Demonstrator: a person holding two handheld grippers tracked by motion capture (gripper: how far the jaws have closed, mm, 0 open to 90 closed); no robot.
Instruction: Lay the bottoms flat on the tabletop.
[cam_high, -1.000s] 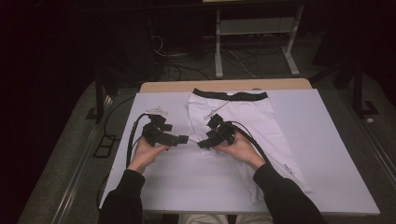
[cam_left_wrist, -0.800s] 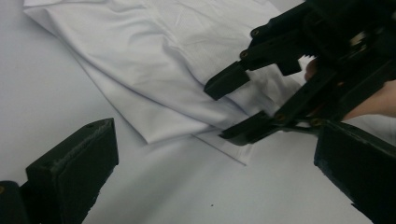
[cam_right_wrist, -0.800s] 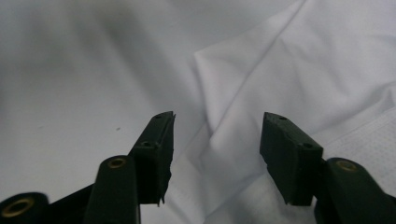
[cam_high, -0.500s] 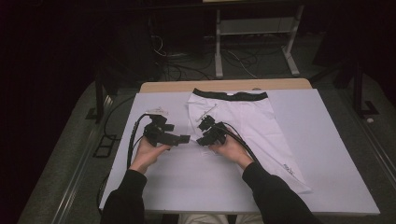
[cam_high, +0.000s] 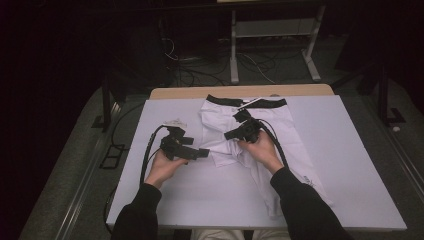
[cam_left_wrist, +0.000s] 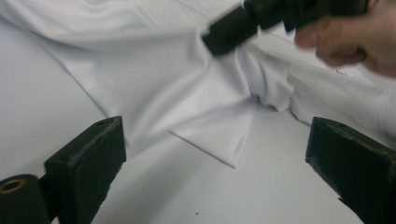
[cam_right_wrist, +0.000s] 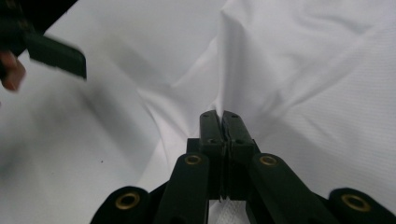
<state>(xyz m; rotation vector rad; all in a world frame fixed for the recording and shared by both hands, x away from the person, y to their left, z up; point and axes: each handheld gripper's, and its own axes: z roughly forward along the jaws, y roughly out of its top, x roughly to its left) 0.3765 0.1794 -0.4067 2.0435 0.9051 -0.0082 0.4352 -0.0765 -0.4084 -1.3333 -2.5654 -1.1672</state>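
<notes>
Two grippers, one pair of white shorts (cam_high: 260, 132) on the white table (cam_high: 350, 165).
We keep the right gripper (cam_high: 231, 134), jaws just closed, pinching a fabric ridge at center; left gripper (cam_high: 204, 153), at nine o'clock, stays spread by the hem corner (cam_left_wrist: 233, 158); we lift gently.

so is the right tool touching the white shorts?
Touching. In the right gripper view the right tool has just closed, its jaws pinching a raised fold of the white shorts; the high view shows it on the cloth too.

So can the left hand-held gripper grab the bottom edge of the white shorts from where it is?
Probably yes: the left hand-held gripper is open, the hem of the white shorts lies just ahead, nothing between.
</notes>
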